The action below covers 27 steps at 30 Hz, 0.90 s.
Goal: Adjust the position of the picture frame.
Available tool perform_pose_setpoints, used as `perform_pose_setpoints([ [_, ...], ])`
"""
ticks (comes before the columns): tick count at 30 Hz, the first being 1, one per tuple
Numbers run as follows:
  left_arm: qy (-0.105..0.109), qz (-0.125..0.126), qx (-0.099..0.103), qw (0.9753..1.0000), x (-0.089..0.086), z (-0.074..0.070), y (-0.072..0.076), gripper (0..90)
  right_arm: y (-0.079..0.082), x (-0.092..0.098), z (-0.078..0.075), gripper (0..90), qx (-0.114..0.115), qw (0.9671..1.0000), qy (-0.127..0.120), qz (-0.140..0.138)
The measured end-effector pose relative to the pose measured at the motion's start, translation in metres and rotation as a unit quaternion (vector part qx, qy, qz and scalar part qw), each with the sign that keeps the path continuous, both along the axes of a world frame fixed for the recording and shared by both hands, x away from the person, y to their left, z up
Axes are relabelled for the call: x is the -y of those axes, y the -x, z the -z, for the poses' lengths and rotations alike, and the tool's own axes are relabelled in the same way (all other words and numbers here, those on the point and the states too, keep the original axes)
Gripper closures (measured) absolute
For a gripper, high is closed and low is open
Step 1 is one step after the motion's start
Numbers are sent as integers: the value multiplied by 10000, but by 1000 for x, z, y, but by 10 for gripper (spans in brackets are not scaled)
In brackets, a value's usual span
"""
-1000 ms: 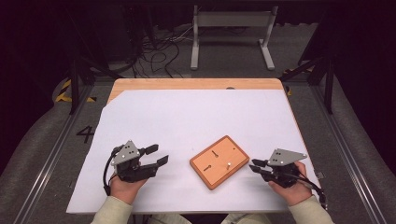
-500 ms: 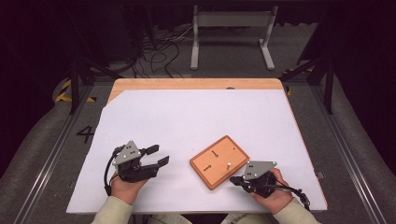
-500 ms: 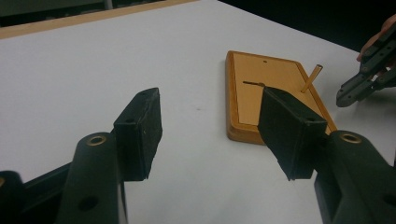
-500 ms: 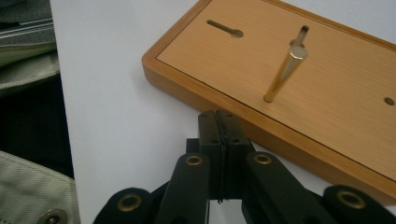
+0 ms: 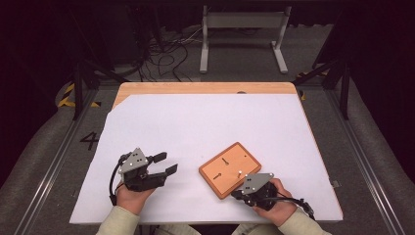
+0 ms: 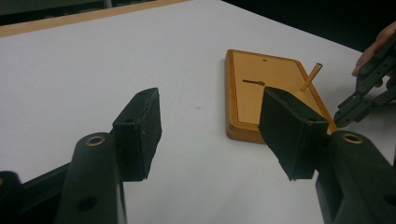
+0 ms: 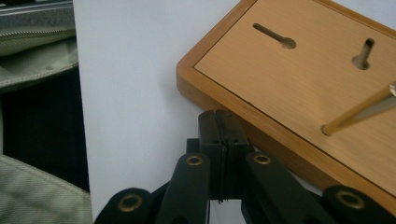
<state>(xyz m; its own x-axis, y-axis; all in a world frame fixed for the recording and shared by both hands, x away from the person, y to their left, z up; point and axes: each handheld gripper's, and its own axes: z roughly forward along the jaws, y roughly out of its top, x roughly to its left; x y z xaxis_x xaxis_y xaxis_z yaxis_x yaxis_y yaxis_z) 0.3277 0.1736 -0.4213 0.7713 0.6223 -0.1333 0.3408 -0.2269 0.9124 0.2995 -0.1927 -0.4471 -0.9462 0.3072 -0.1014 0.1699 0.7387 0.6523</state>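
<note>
Wooden board point(image 5: 230, 169) carries one upright peg point(image 6: 311, 77).

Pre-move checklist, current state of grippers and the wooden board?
1. Left gripper open, nothing between the jaws: ok.
2. Right gripper open for a grasp: not ok, jaws pressed shut, nothing visible between them.
3. Right gripper at the wooden board: ok, tips at its near edge.
4. Peg standing in the board: ok, though it leans.
5. Two keyhole slots free: ok.
6. Board flat on the white sheet: ok.
</note>
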Motion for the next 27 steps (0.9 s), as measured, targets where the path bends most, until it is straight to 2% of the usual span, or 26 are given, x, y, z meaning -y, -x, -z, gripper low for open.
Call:
perform_pose_setpoints([
  [3, 0, -9, 12, 10000, 0, 0, 0, 394, 0, -4, 1, 900, 7, 9999, 130, 7],
  [6, -7, -14, 0, 10000, 0, 1, 0, 394, -1, -4, 2, 900, -12, 9999, 108, 9],
  [11, -15, -12, -12, 10000, 1, 0, 0, 394, -6, -12, 2, 900, 91, 9998, 134, 77],
  [17, -24, -20, 0, 10000, 0, 1, 0, 394, -20, -26, 3, 900, 144, 9997, 96, 198],
  [27, -48, -43, -5, 10000, -2, 1, -1, 394, -45, -46, 4, 900, 246, 9974, 63, 674],
])
